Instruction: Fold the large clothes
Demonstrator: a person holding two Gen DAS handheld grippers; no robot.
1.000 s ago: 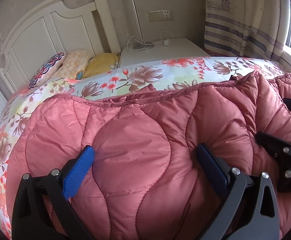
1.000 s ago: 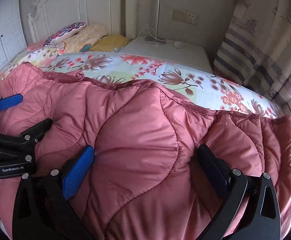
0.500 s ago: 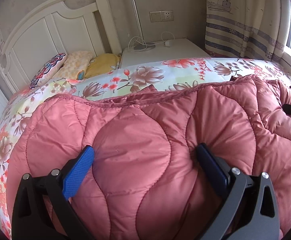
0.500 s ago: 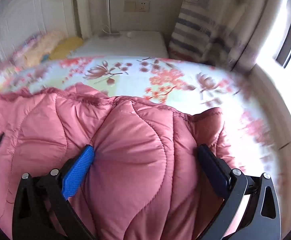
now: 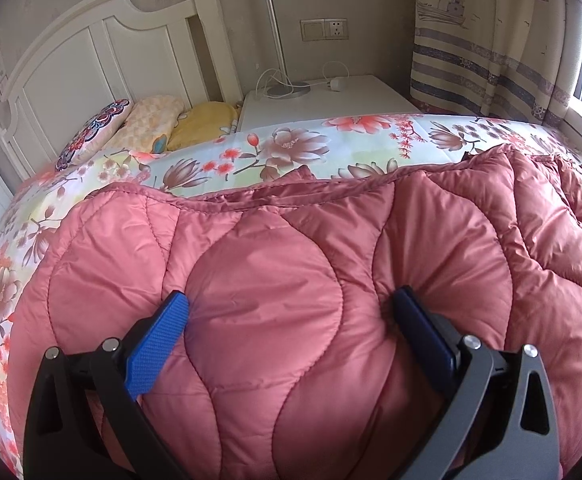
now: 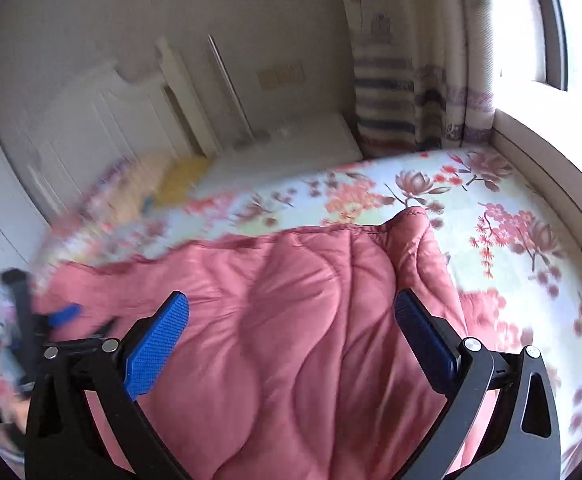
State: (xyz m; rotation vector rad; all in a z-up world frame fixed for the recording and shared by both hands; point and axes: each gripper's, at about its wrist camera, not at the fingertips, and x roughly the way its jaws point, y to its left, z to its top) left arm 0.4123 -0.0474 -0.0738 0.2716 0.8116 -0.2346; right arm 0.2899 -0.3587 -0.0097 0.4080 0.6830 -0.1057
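A pink quilted coat [image 5: 331,264], spread over the flowered bedsheet [image 5: 331,148], is bulged between the widely parted jaws of the left gripper [image 5: 291,312], and its rumpled end [image 6: 331,300] is likewise spanned by the wide-set right gripper [image 6: 291,312].

My right gripper [image 6: 291,320] has its blue pads [image 6: 157,344] spread wide, with the pink quilted coat [image 6: 291,340] bulging between them. The coat lies on the floral bedsheet [image 6: 511,240]. My left gripper [image 6: 47,320] shows blurred at far left.
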